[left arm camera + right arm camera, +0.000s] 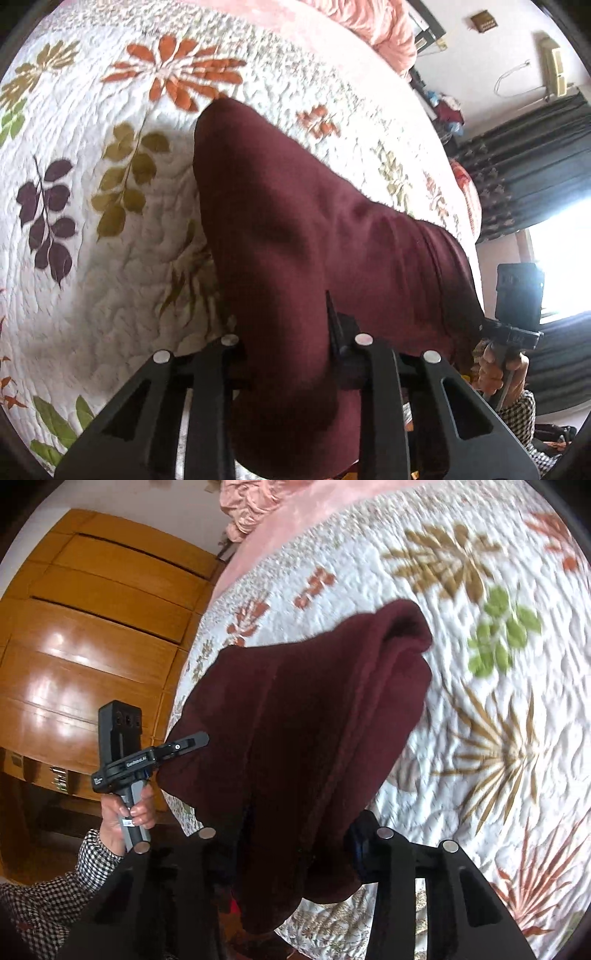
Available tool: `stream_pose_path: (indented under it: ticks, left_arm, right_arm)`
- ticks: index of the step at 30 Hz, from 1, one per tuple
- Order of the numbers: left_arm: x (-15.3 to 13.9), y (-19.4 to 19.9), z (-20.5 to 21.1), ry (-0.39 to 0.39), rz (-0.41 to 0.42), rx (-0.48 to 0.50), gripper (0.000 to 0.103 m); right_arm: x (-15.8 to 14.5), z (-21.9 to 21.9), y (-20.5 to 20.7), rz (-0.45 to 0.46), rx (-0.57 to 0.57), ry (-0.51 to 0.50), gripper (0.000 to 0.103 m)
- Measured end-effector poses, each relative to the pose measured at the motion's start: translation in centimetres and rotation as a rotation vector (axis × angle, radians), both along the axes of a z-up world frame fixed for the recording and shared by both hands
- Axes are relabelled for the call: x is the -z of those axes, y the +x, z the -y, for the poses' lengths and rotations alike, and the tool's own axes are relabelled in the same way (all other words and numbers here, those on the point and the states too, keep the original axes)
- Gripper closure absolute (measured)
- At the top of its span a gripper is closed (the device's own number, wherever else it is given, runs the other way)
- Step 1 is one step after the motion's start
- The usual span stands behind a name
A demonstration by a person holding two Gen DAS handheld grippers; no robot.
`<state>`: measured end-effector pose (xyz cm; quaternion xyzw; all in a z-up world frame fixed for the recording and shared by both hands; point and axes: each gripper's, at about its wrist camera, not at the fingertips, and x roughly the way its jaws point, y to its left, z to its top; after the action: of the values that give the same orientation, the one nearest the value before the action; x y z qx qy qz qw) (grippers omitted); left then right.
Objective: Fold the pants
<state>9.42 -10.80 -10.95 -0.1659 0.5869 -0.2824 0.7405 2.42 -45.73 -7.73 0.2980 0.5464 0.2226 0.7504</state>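
The maroon pants (295,236) hang between both grippers above the quilted bed. My left gripper (295,350) is shut on one end of the near edge of the pants; the cloth bulges over its fingers and hides the tips. My right gripper (295,842) is shut on the other end of the pants (303,709). The far folded end droops toward the quilt (110,240). In the right wrist view the left gripper (184,744) shows at the left, clamped on the cloth edge. In the left wrist view the right gripper (517,332) shows at the right.
A white quilt with leaf and flower prints (480,738) covers the bed. A pink blanket (376,26) lies at the far end. A wooden wardrobe (74,627) stands left of the bed. Dark curtains (535,155) and a bright window are at the right.
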Motion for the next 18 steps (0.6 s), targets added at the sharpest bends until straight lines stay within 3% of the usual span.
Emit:
stream_pose_path:
  ticks: [10, 13, 16, 18]
  left_arm:
    - [-4.0, 5.0, 3.2, 0.046, 0.153, -0.003, 0.080]
    - [-4.8, 7.0, 3.7, 0.024, 0.190, -0.030, 0.080]
    - [-4.5, 8.9, 4.3, 0.042, 0.238, -0.048, 0.079]
    - [-2.9, 9.9, 4.7, 0.056, 0.217, -0.073, 0.079]
  right_arm:
    - [-3.9, 1.6, 7.3, 0.085, 0.073, -0.083, 0.060]
    - [-4.7, 2.5, 9.9, 0.120, 0.094, -0.099, 0.060]
    - [-4.2, 3.3, 12.3, 0.135, 0.127, -0.110, 0.060]
    - [-2.9, 3.3, 13.8, 0.117, 0.139, -0.147, 0.060]
